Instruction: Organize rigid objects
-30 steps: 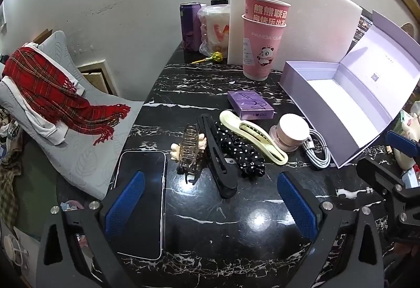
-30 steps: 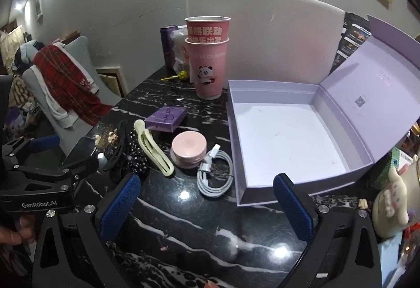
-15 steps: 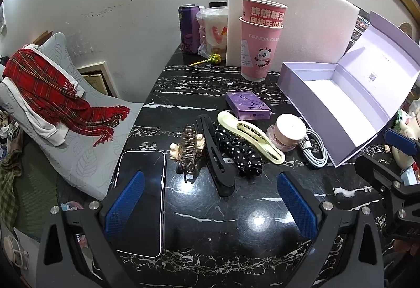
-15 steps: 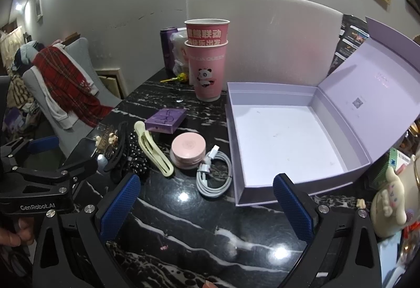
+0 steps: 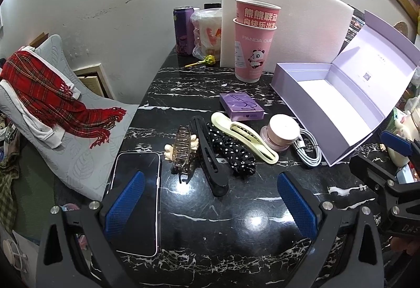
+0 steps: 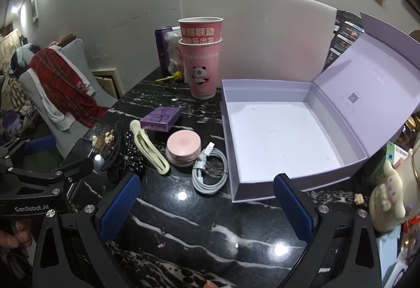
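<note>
Both grippers are spread wide, holding nothing. The left gripper (image 5: pixel 210 205) hangs above the near table edge; the row of loose items lies straight ahead of its fingers. Nearest is the black hair clip (image 5: pixel 210 156), long axis running away from the camera, roughly in line with the fingers. The amber claw clip (image 5: pixel 182 150) sits just left of it, the phone (image 5: pixel 136 198) under the left finger. The right gripper (image 6: pixel 206 205) faces the open lavender box (image 6: pixel 278 135), empty, with the white cable (image 6: pixel 210 169) and pink round case (image 6: pixel 183 147) just left of the box wall. The left gripper looks nearer the clips, the right nearer the cable. Versus 1 s ago, both views have barely shifted: the left camera has drifted slightly back, items untouched.
</note>
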{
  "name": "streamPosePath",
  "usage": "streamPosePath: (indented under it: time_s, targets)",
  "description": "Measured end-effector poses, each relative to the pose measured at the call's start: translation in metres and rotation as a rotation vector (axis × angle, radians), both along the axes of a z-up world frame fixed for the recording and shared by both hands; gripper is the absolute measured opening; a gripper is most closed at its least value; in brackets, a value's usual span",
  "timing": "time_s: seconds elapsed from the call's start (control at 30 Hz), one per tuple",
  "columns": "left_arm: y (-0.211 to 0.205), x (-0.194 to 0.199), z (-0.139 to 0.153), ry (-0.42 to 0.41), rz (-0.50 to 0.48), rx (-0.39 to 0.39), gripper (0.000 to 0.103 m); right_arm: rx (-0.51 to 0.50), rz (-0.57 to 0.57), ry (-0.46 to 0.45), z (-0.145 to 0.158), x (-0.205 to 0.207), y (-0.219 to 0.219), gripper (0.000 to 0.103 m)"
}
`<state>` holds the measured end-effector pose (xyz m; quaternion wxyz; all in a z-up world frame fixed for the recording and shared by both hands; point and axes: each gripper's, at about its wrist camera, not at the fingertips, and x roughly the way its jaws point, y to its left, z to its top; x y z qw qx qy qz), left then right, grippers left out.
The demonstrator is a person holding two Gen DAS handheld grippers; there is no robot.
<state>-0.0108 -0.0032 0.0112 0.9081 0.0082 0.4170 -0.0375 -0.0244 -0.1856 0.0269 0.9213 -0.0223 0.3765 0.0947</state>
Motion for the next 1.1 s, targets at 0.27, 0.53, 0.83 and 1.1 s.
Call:
streamPosePath:
  time_s: [0.27,0.53,0.83,1.1]
  targets:
    - [-0.001,-0.002,0.0,-0.004,0.0,0.002,0.103,0.0,0.004,-0.004,0.001,-0.002,0.0,0.103]
    - [-0.002,-0.006,0.005,-0.012,-0.005,0.001,0.103,0.004,0.01,-0.009,0.002,-0.004,-0.001,0.103]
    - [-0.002,-0.011,0.008,-0.021,-0.002,0.0,0.103,0.006,0.005,-0.02,0.005,-0.01,-0.003,0.103]
    - [0.002,-0.021,0.007,-0.024,0.007,-0.001,0.103,0.008,0.006,-0.016,0.005,-0.017,-0.003,0.103]
